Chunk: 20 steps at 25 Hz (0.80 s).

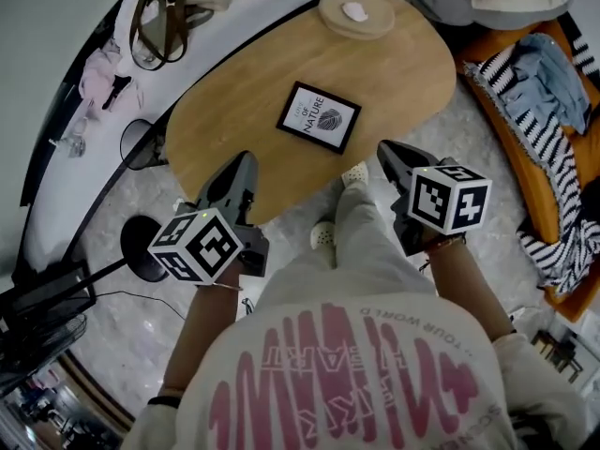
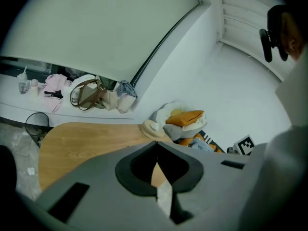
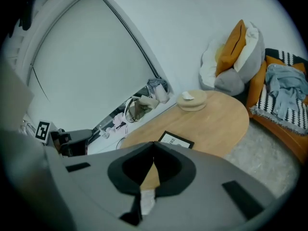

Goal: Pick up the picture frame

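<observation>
The picture frame (image 1: 319,117) is black with a white print and lies flat near the middle of the oval wooden table (image 1: 234,111). In the head view my left gripper (image 1: 246,162) hangs over the table's near edge, below and left of the frame, apart from it. My right gripper (image 1: 386,148) hangs off the near edge, below and right of the frame. In both gripper views the jaw tips meet with nothing between them. The right gripper view shows the picture frame (image 3: 176,140) just beyond the right gripper (image 3: 154,143). The left gripper (image 2: 157,143) sees only the tabletop, not the frame.
A round wooden dish (image 1: 356,14) with a pale object sits at the table's far end. An orange sofa with striped cloth (image 1: 553,157) runs along the right. A handbag (image 1: 161,26) lies on the white ledge at left, and a wire bin (image 1: 141,143) stands beside the table. The person's shoes (image 1: 354,173) are under the near edge.
</observation>
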{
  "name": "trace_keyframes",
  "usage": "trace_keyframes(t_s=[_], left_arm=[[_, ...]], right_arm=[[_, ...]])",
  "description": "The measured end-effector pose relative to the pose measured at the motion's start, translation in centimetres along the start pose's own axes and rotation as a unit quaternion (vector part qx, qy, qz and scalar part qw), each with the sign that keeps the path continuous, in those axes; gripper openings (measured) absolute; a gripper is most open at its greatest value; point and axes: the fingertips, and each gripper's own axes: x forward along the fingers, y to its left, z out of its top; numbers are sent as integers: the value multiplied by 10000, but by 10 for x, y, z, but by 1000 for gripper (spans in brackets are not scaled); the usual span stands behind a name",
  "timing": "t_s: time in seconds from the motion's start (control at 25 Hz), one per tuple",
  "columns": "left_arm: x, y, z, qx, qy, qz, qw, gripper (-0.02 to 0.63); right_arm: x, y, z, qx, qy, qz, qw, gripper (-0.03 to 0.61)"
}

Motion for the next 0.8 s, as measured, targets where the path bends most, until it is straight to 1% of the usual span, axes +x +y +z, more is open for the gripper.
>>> trace_keyframes(t_s=[0.16,0.24,0.32,0.4,0.44,0.56,0.6,0.72,0.8], left_arm=[[40,23,2,-266,114,393,9988,3],[58,34,-7,-463,257,622,9967,3],[80,46,-23,-524,492,856,9937,3],[103,59,-43,-523,790,1099,9894,3],[113,64,-55,-591,938,1193,9867,3],[143,75,-89,-953,1282,1406,9771,3],[152,79,-97,-1004,1369,1479,9743,3],[173,92,-119,-989,1605,1673,9677,3],[184,103,-134,-1090,1771,1771,9620,3]], right_arm=[[38,-32,18,101,285,133,9995,5],[57,-50,19,252,515,187,9982,5],[76,-69,18,390,766,238,9960,5],[95,-87,17,441,1023,274,9934,5],[102,-94,16,435,1161,289,9919,5],[119,-116,17,360,1510,329,9873,5],[125,-123,19,346,1584,340,9862,5],[141,-142,23,346,1751,364,9833,5],[152,-153,25,374,1819,358,9820,5]])
